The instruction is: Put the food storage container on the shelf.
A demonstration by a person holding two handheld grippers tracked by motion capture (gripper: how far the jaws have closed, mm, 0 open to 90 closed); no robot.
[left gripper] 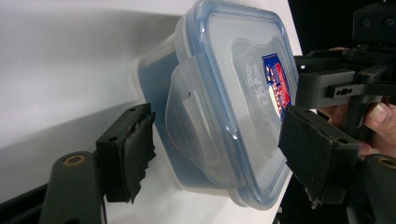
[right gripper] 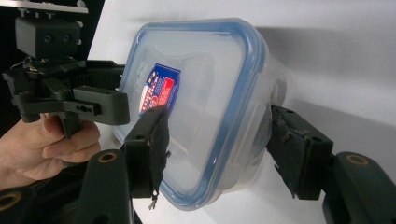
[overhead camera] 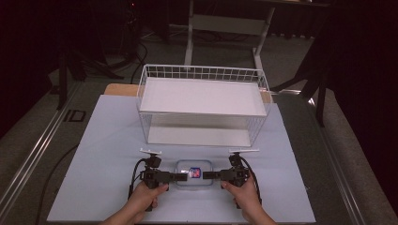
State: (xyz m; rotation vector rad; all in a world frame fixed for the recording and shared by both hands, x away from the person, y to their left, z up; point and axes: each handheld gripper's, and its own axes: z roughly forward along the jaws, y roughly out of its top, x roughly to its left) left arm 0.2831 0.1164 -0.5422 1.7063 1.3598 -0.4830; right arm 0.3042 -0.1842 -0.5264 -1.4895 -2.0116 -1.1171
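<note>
1. High view: a clear rectangular plastic food container with a blue-rimmed snap lid and a red-and-blue label (overhead camera: 193,173) sits on the pale blue tabletop (overhead camera: 103,154). The left tool (overhead camera: 179,176) points at it from one short end and the right tool (overhead camera: 206,175) from the other, so the box lies directly between the two tips. Ahead of both tools stands a white wire basket with a flat white panel on top (overhead camera: 202,96), well apart from the box.

2. Left gripper view: the left tool (left gripper: 219,154) is spread wide, one black padded jaw on each side of the container (left gripper: 224,93), around the lid's side latch. The pads look just off the plastic; contact cannot be confirmed. The right tool (left gripper: 327,88) shows beyond the box.

3. Right gripper view: the right tool (right gripper: 224,158) is likewise spread, one jaw over the lid, the other under the base. The container (right gripper: 205,93) fills the gap. The left tool (right gripper: 74,105) is at the far end.

4. Doing it well, as a judgement: centre each tool on its end, close both evenly and together, and keep the box level, since smooth plastic may slip or twist under uneven pressure.
</note>
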